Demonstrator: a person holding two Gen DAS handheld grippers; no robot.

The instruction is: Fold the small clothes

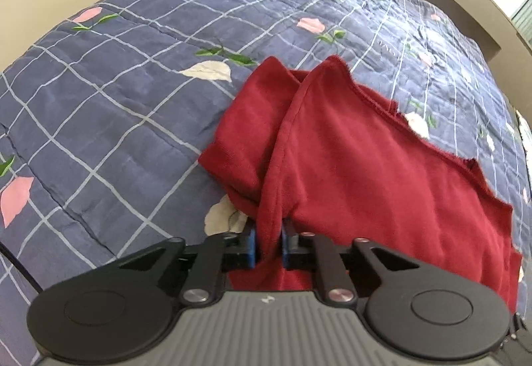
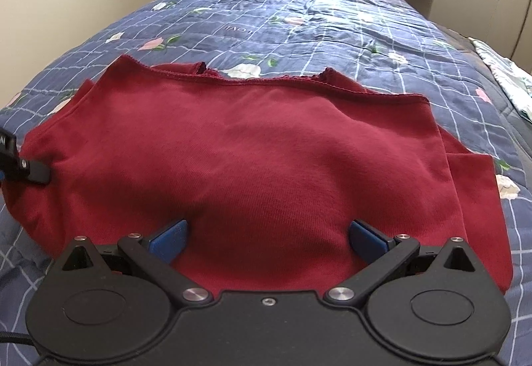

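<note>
Where left tongs (image 1: 269, 244) pinch, garment (image 1: 349, 149) hides pads.

The red garment (image 1: 365, 173) runs under the left tongs (image 1: 268, 244) and out past the lower right edge of the left wrist view. In the right wrist view its near hem lies behind the right tongs (image 2: 267, 238). Lettering on the quilt (image 2: 237, 28) (upside down) is too blurred to read.

Wide-spread right tool (image 2: 267, 236) over red garment (image 2: 266, 149)
</note>
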